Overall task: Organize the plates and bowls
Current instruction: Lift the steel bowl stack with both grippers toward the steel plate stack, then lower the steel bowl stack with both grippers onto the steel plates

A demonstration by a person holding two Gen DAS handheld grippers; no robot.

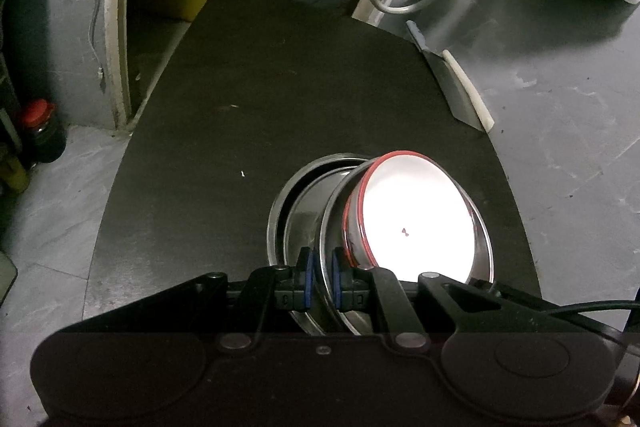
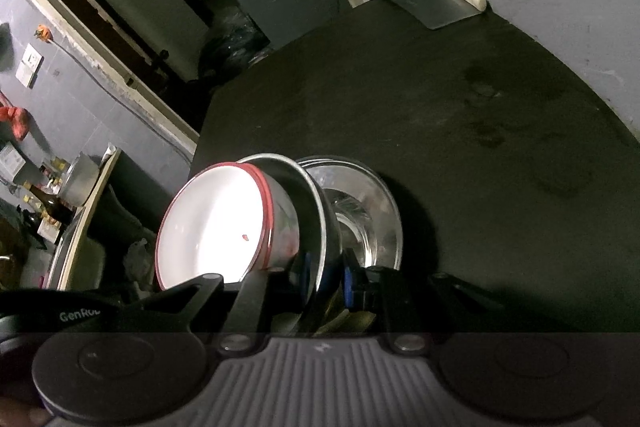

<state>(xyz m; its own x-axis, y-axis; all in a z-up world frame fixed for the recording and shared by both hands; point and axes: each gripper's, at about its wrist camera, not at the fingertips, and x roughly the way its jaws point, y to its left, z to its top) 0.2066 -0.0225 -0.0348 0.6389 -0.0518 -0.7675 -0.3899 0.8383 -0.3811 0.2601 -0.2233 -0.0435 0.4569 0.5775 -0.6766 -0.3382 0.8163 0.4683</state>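
The white bowl [image 1: 416,219] with the red rim sat tilted inside a steel bowl [image 1: 482,227], on the black table [image 1: 280,99]. The left gripper [image 1: 322,275] clamped that steel rim at its twelve o'clock; the right gripper [image 2: 326,279] pinched it too, the white bowl at its ten.

Two hand-held black grippers: the left gripper [image 1: 322,283] carries blue finger pads [image 1: 307,281], silver pivot screws and a trailing black cable [image 1: 592,307]; the right gripper [image 2: 326,281] shows a ribbed grey panel [image 2: 320,379] and lettering, apparently "GenRob".
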